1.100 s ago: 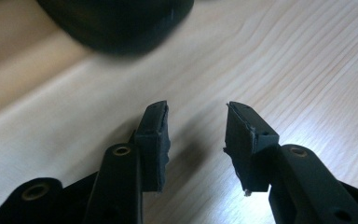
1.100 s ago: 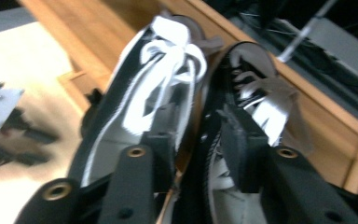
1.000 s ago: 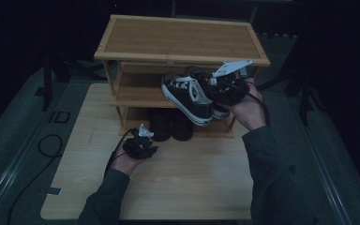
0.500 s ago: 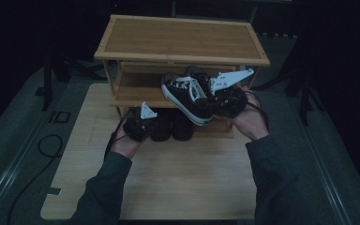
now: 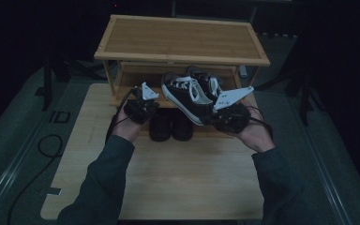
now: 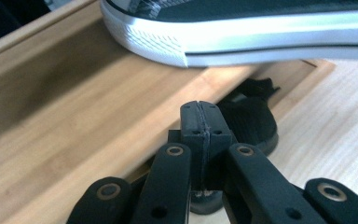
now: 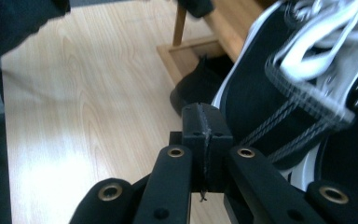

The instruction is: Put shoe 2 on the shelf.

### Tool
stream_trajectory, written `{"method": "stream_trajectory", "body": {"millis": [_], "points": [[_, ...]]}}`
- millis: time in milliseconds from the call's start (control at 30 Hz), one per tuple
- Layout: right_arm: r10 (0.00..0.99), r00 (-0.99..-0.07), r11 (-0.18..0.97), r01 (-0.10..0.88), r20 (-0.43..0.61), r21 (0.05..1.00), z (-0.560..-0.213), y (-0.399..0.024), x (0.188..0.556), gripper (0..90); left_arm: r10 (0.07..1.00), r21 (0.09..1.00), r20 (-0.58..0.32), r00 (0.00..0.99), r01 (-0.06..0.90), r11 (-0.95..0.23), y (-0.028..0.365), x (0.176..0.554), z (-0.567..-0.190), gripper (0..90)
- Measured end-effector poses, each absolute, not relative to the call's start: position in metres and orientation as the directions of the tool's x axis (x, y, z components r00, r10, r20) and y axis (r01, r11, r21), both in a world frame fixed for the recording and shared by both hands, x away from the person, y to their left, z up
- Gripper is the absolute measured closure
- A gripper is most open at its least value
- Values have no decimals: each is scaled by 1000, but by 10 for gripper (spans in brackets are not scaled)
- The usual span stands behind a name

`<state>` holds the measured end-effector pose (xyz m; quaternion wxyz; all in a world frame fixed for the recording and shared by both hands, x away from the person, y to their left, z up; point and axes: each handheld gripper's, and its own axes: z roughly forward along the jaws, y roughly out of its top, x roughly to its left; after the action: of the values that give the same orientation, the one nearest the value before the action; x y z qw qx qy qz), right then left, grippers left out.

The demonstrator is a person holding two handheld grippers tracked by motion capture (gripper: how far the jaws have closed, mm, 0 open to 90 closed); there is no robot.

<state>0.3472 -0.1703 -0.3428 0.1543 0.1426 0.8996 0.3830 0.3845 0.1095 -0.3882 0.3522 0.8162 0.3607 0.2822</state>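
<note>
Item 1: black canvas sneaker (image 5: 187,96) with white laces and white sole, lying across the front edge of the middle shelf of the rack, toe toward the person's left, heel end just beside our right gripper. A 2nd matching sneaker (image 5: 206,80) sits close behind it on the same shelf. In the left gripper view the white sole (image 6: 242,39) runs across the top, above the shelf board; in the right gripper view the laced side (image 7: 303,84) stands close to the jaws on their right.

Item 2: right gripper (image 5: 214,118), in our right hand (image 5: 253,133) at the sneaker's heel end. Its own view shows the jaws (image 7: 204,126) pressed flat together, nothing pinched between them; whether they touch the shoe we cannot tell.

Item 3: left gripper (image 5: 139,108), in our left hand (image 5: 126,126), raised before the left part of the middle shelf. Jaws (image 6: 204,123) likewise clenched on nothing.

Item 4: pair of plain black shoes (image 5: 171,125) on the lowest level, between the 2 grippers.

Item 5: bamboo shoe rack (image 5: 178,40), 3 levels, standing at the far edge of a light wooden table (image 5: 168,173).
</note>
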Motion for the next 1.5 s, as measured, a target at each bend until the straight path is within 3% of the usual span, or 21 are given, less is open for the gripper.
{"method": "stream_trajectory", "body": {"millis": [667, 933, 1267, 1500], "points": [[398, -897, 717, 174, -192, 675, -364, -179, 354, 900, 799, 747, 216, 561, 432, -505, 108, 424, -390, 900], [358, -913, 730, 142, -197, 669, -368, -157, 356, 900, 805, 735, 226, 548, 447, -510, 109, 427, -391, 900], [397, -900, 711, 178, -180, 680, -370, -186, 357, 900, 804, 741, 210, 557, 446, -502, 112, 428, -391, 900], [347, -923, 706, 142, -164, 694, -369, -169, 356, 900, 806, 749, 204, 556, 441, -494, 113, 428, -392, 900]]}}
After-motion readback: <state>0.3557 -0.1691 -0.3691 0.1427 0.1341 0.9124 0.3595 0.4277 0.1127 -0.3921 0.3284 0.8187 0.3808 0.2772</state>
